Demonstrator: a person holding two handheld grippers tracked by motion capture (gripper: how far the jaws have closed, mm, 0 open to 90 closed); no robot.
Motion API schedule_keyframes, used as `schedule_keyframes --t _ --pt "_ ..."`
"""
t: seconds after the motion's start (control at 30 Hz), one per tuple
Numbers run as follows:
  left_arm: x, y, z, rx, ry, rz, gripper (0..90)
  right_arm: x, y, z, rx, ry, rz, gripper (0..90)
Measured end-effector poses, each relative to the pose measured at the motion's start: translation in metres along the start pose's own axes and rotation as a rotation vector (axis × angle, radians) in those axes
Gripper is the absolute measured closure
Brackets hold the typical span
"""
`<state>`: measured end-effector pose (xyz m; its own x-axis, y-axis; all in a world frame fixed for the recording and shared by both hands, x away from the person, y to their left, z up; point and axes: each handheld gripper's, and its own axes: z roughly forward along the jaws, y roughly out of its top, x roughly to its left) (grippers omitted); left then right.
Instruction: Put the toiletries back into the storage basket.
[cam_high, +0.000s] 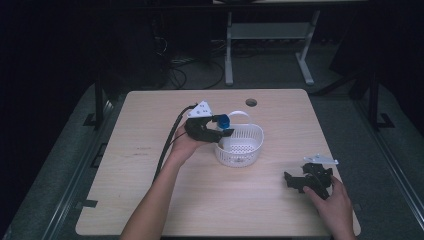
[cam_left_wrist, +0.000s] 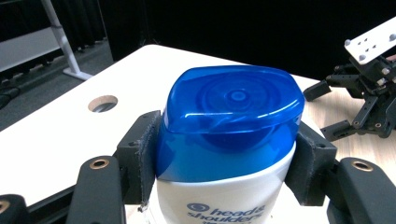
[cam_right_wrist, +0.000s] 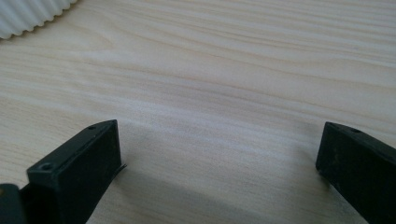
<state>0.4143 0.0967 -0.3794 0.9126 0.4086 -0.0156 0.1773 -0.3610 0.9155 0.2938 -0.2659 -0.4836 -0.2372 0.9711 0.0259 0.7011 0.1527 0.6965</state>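
A white shampoo bottle (cam_left_wrist: 224, 196) with a blue flip cap (cam_left_wrist: 231, 116) sits clamped between my left gripper's (cam_left_wrist: 226, 161) padded jaws, just under the cap. In the high view my left gripper (cam_high: 220, 127) holds that bottle (cam_high: 224, 121) above the left rim of a white perforated basket (cam_high: 241, 145) at the table's middle. My right gripper (cam_high: 295, 181) rests low on the wooden table near the front right, open, with nothing but bare wood between its fingers (cam_right_wrist: 77, 163). The right gripper (cam_left_wrist: 359, 102) also appears far off in the left gripper view.
The light wooden table (cam_high: 150, 165) has a round cable hole (cam_high: 251, 102) near its far edge. The basket's ribbed wall (cam_right_wrist: 28, 16) shows at the top left of the right gripper view. A grey desk frame (cam_high: 265, 40) stands on the dark floor beyond the table.
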Motion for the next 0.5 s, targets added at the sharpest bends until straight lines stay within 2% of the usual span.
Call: schedule_keyframes --t 0.5 --pt "-0.0021 -0.0094 0.0031 0.014 -0.016 -0.004 36.5 0.0000 0.0000 0.0000 0.000 0.000 0.000 0.0"
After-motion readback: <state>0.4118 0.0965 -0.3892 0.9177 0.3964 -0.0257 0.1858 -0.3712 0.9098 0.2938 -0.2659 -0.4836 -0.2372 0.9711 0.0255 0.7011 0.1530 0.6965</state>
